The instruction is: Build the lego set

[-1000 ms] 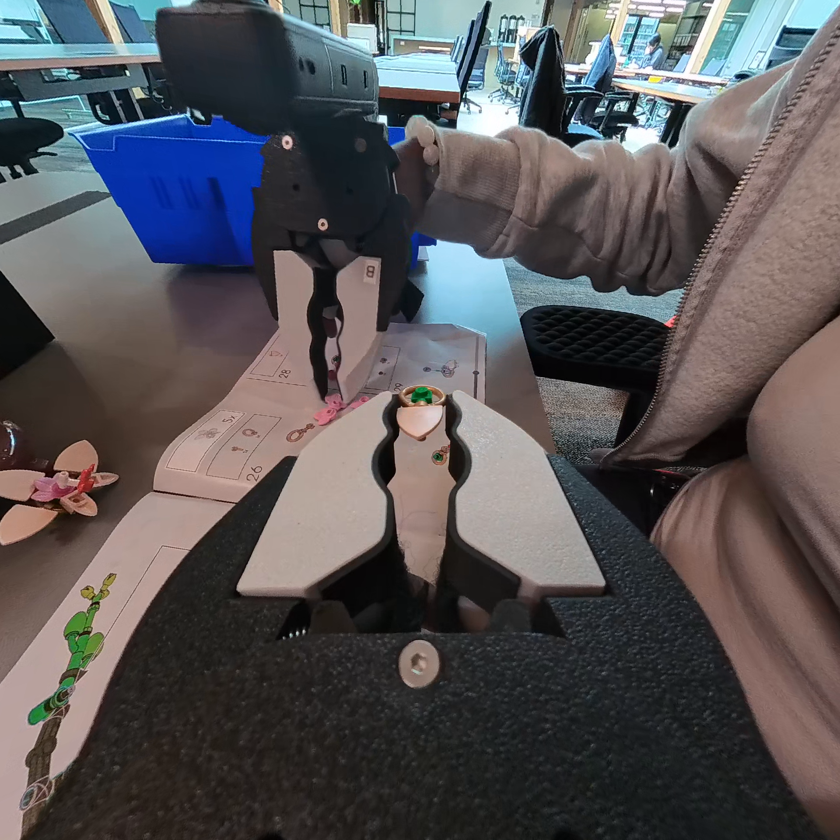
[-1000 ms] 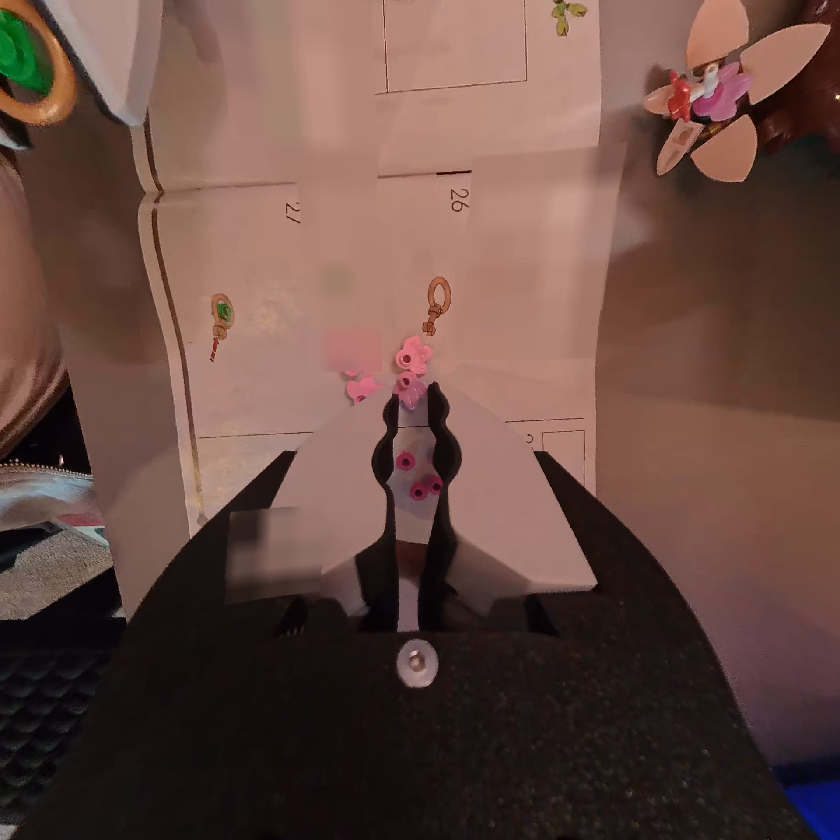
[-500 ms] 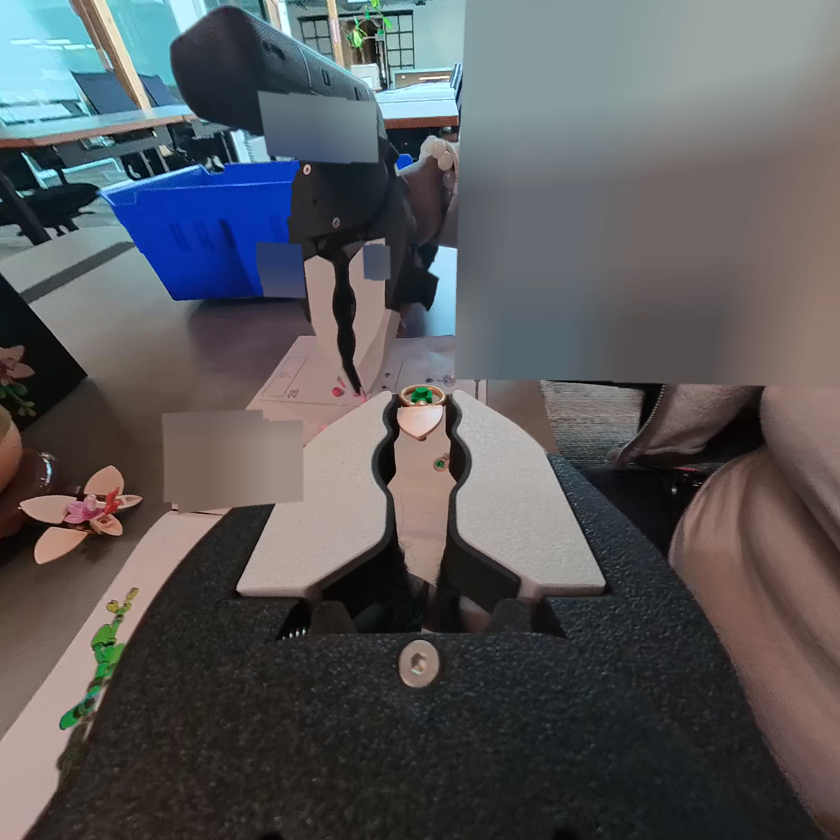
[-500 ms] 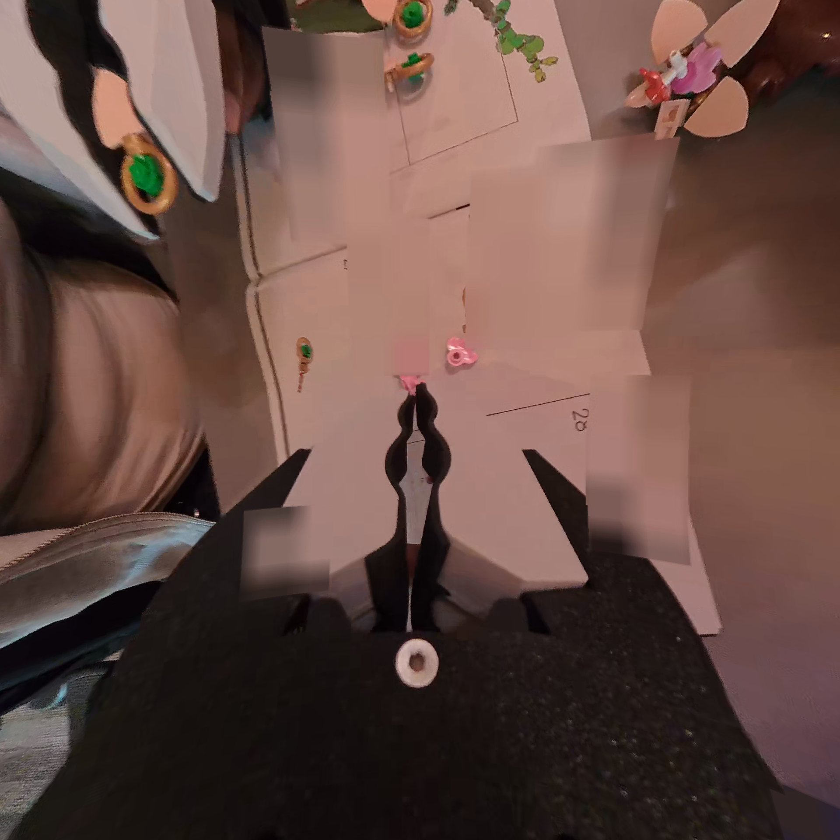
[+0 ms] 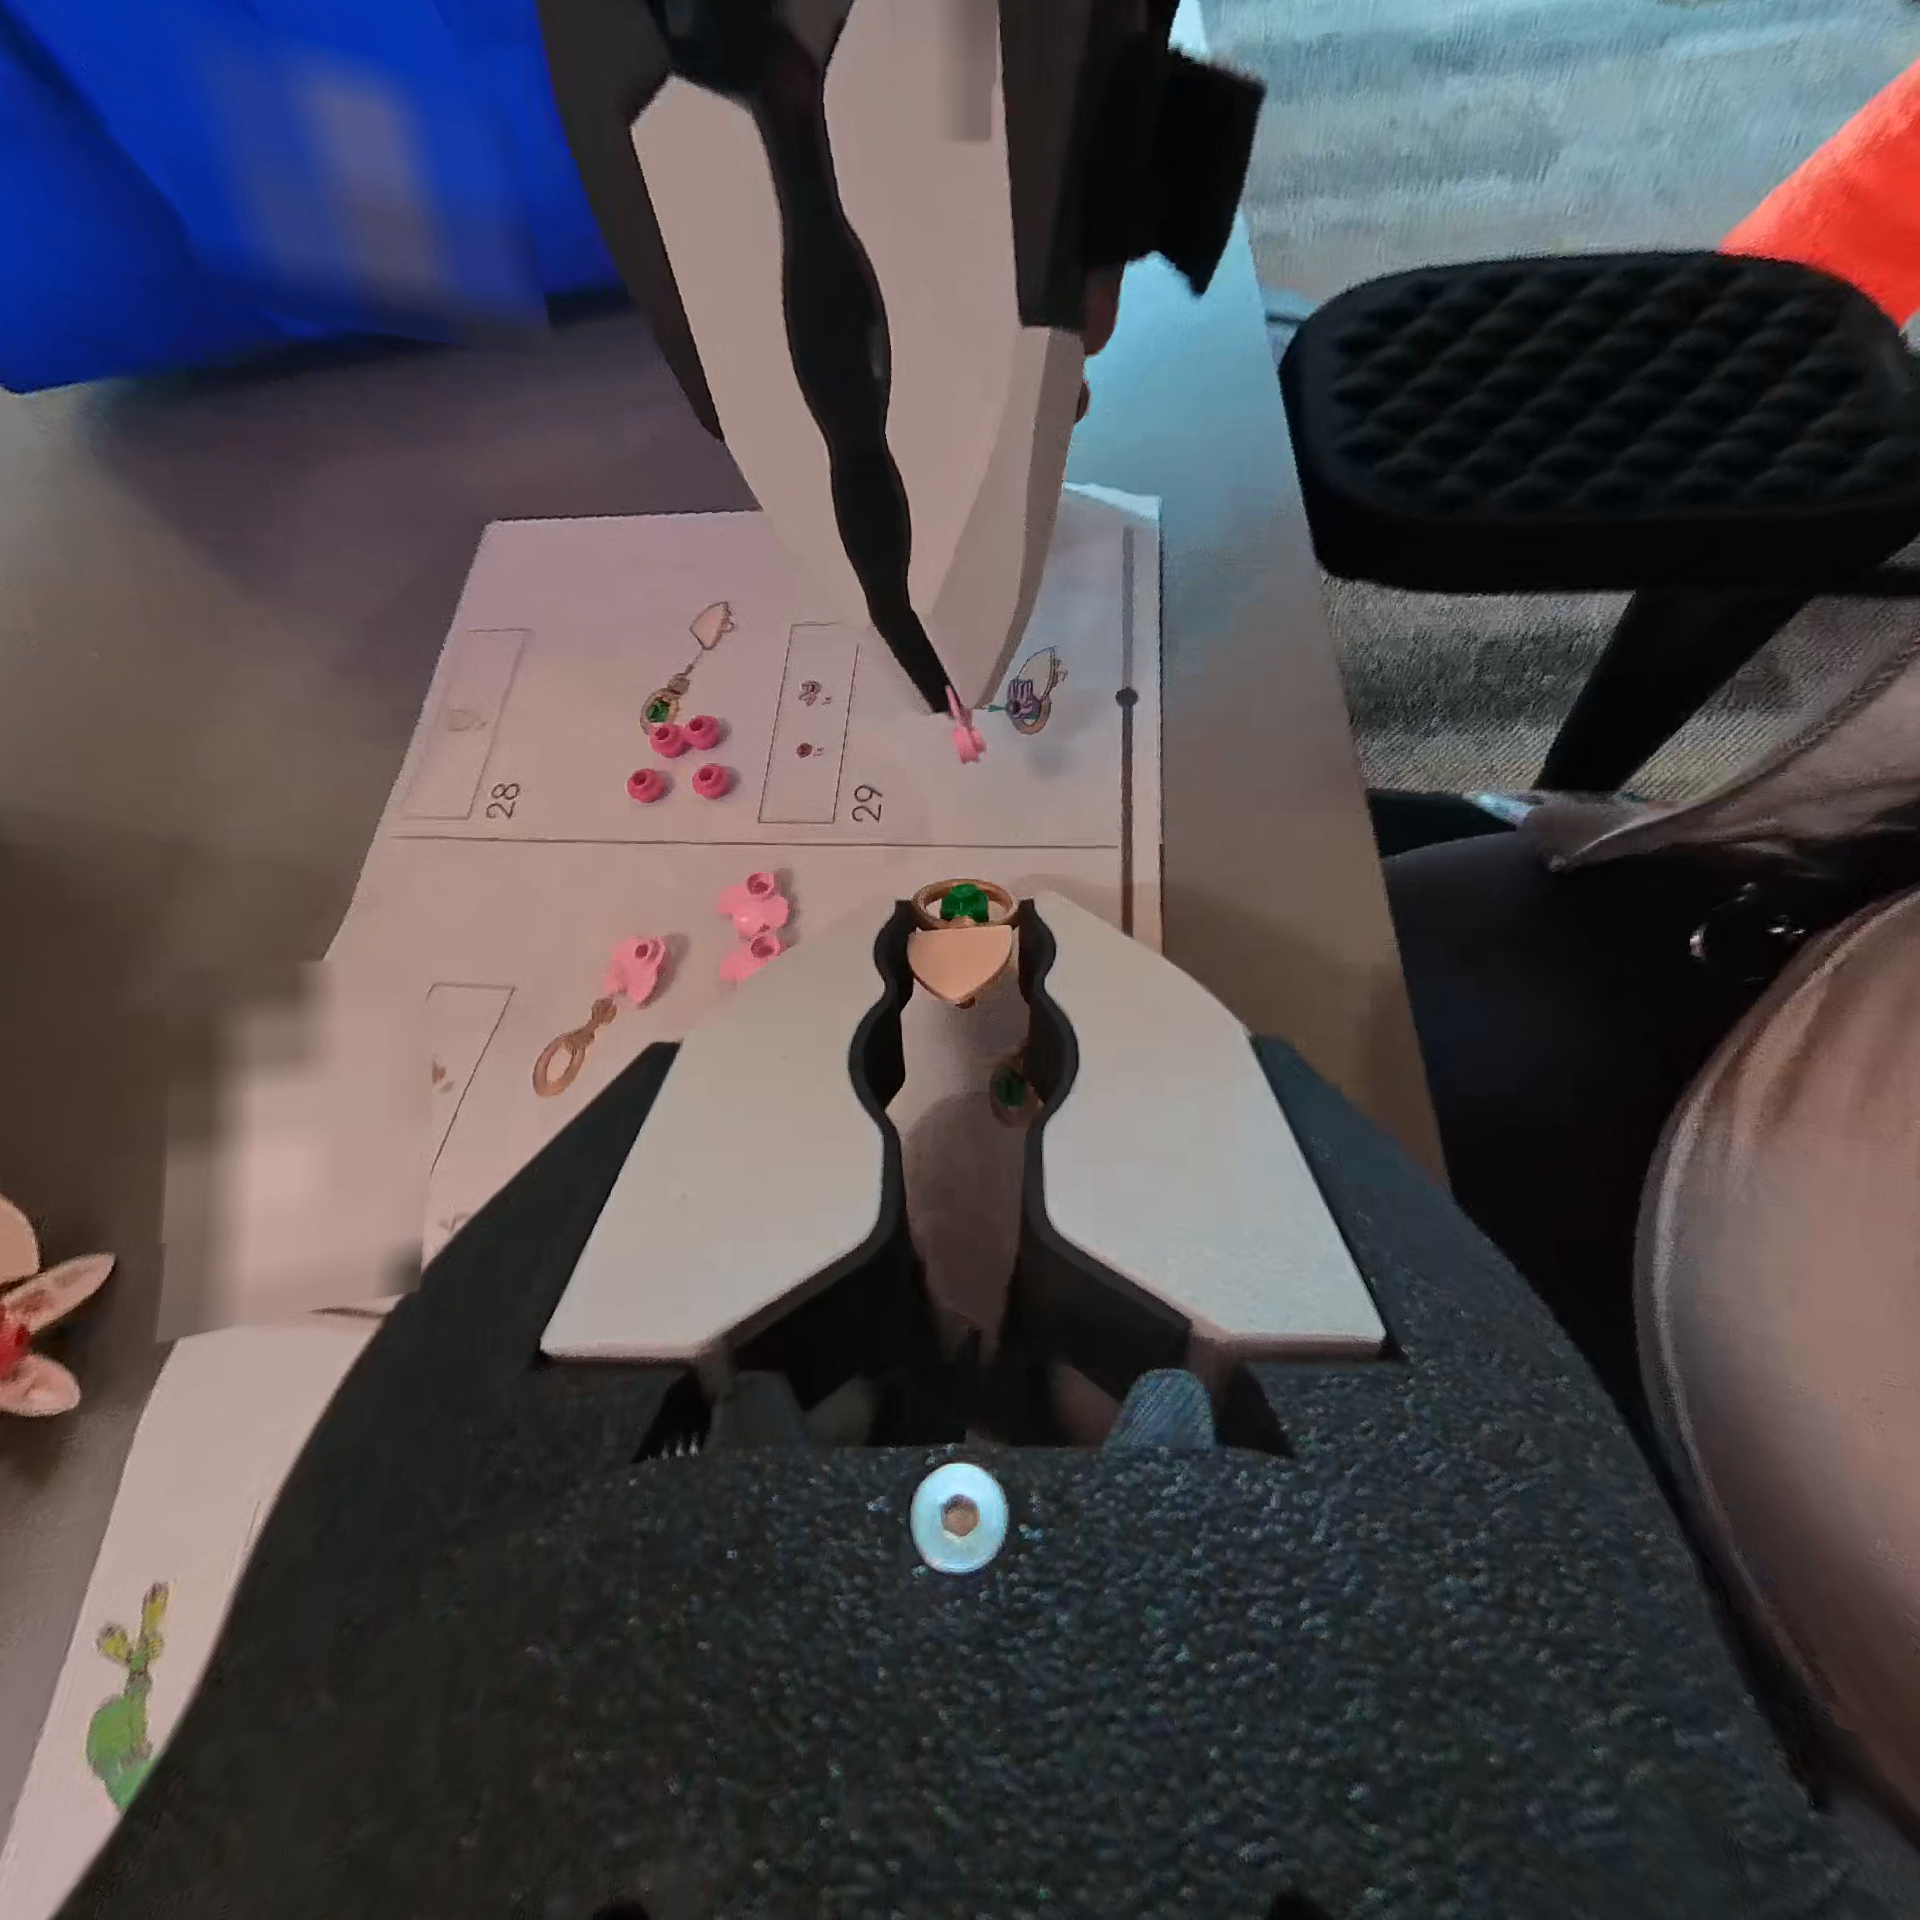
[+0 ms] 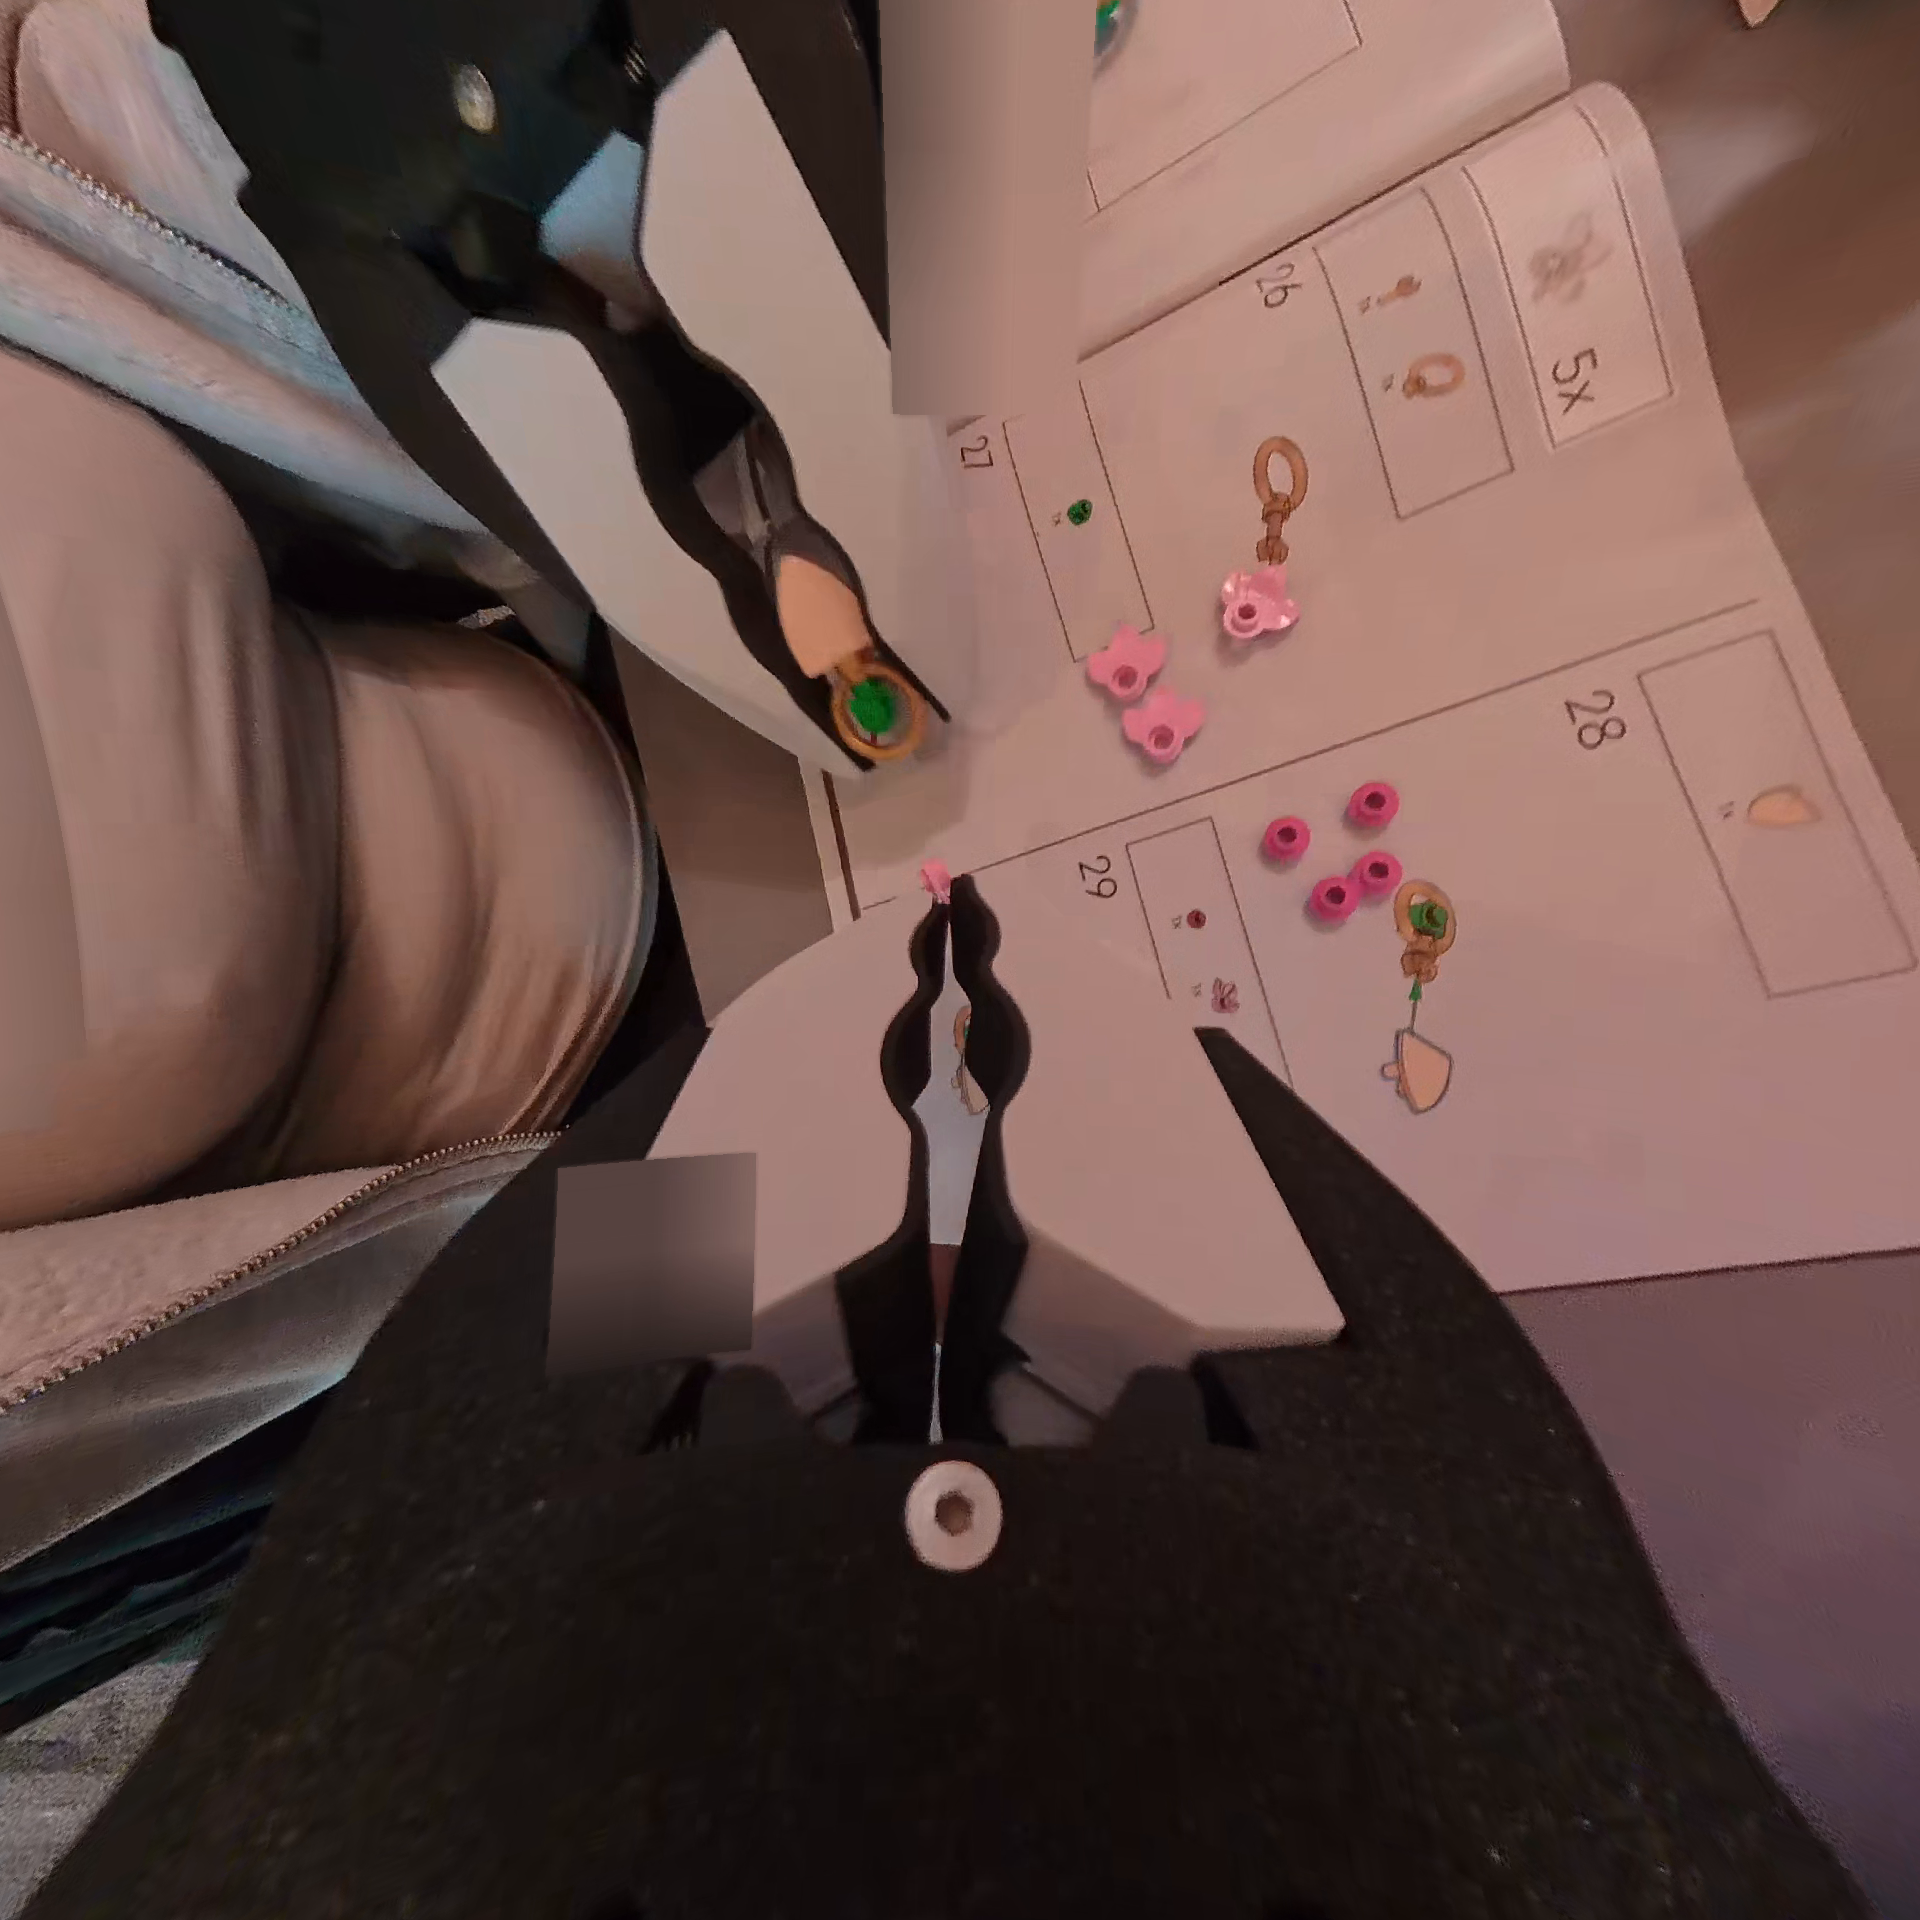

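Note:
My left gripper (image 5: pixel 961 914) is shut on a tan petal piece (image 5: pixel 958 958) with a gold ring and green stud (image 5: pixel 961 902) at its tip, held just above the open instruction booklet (image 5: pixel 582 665). It also shows in the right wrist view (image 6: pixel 878 717). My right gripper (image 6: pixel 948 896) is shut on a small pink flower piece (image 6: pixel 935 881), pinched at the very fingertips. In the left wrist view the right gripper (image 5: pixel 951 698) points down at the booklet with the pink flower piece (image 5: pixel 966 736) hanging from its tips, a short way beyond the ring.
Three loose pink flower pieces (image 5: pixel 753 909) and several dark pink round studs (image 5: pixel 681 758) lie on the booklet. A blue bin (image 5: pixel 260 177) stands behind. A black chair armrest (image 5: pixel 1590 416) and a person's clothing (image 6: pixel 260 831) are at the table edge. A petal flower (image 5: pixel 42 1320) lies left. Only a small space, under 4 cm, lies between the two pairs of fingers.
The right gripper's pads came together on a pink flower piece from the cluster, lifted it and carried it toward the left gripper. The left gripper kept its hold on the petal piece.

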The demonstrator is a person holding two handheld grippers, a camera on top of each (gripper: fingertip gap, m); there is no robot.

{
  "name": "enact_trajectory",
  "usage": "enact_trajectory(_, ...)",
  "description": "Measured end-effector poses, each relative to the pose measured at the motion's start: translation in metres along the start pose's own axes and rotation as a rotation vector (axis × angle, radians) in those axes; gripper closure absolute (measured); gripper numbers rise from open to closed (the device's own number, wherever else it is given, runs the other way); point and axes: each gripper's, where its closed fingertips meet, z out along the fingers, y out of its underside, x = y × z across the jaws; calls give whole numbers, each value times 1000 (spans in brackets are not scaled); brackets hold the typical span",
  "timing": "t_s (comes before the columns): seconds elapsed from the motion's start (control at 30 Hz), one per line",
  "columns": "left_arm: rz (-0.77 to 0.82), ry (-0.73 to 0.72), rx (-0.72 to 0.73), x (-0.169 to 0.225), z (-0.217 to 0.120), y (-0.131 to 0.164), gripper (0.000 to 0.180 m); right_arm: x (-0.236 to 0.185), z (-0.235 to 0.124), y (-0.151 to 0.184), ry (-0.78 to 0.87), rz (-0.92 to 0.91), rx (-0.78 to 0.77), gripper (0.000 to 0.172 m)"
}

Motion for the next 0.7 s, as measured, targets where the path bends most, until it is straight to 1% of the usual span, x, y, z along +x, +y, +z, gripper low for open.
enact_trajectory(0.1,47,0,-78,1,11,8,161,-2,-1,7,-8,23,7,172)
enact_trajectory(0.3,59,-11,-80,1,11,9,161,-5,7,12,-51,38,0,172)
enact_trajectory(0.4,47,-29,-77,-3,7,11,146,-5,13,11,-69,42,-11,172)
enact_trajectory(0.57,18,-36,-83,-7,-2,18,136,-6,19,10,-90,50,-16,172)
enact_trajectory(0.67,13,-38,-81,-7,-7,20,137,-9,20,4,-120,71,14,172)
enact_trajectory(0.7,-1,-30,-68,-6,-9,18,141,-9,21,2,-123,76,23,172)
